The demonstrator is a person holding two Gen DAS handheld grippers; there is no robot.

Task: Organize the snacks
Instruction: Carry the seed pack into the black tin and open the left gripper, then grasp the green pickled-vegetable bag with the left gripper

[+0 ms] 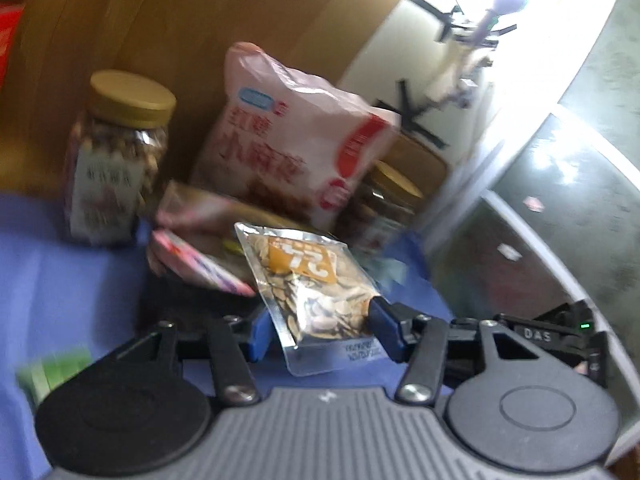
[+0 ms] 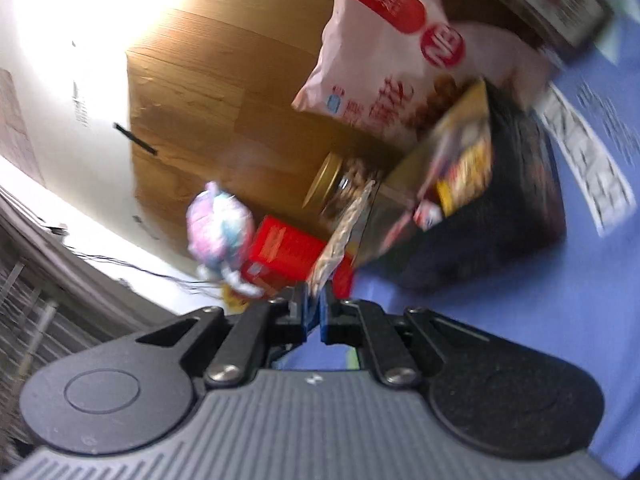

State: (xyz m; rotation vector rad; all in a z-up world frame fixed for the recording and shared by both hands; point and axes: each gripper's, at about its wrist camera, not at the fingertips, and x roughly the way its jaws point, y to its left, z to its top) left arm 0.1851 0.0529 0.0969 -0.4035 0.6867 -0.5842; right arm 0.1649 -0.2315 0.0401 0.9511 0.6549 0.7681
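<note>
The left gripper pinches a clear seed packet by its sides, just in front of the pink bag. The right gripper is clamped on a packet's edge, below that bag.

Blue cloth carries jar at 10 o'clock, black tray centre, green pack at 8.
</note>
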